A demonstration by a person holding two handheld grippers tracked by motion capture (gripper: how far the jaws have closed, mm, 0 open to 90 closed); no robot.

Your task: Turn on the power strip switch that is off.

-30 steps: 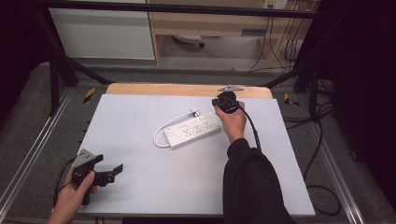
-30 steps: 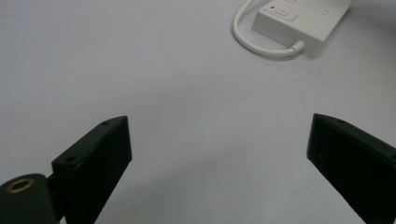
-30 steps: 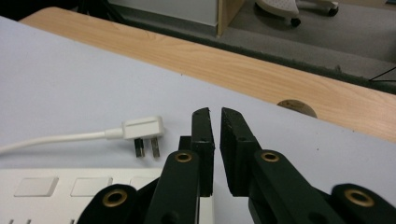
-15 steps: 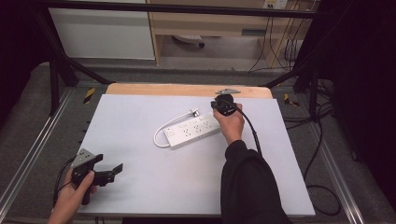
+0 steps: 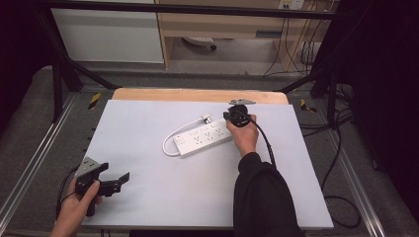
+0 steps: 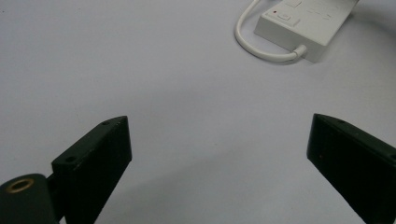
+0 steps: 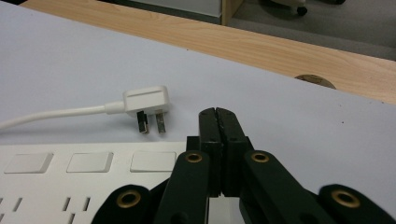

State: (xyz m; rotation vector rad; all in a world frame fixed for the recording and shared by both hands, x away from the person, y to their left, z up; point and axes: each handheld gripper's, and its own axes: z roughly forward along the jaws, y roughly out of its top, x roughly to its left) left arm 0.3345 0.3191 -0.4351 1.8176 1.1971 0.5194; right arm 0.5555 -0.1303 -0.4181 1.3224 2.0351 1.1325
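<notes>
- A white table (image 5: 148, 197) fills the workspace, with a wooden edge at its far side and dark floor around it.
- One power strip (image 5: 203, 141) lies near the table's middle; its single plug (image 7: 144, 103) rests on the table just beyond it.
- The right gripper (image 7: 217, 122) sits at the strip's end, jaws pressed together with nothing between them.
- The left gripper (image 6: 217, 154) hovers well apart, jaws spread wide and empty.
- To press a switch well, I'd bring the closed tips straight down on one button, squarely.
</notes>
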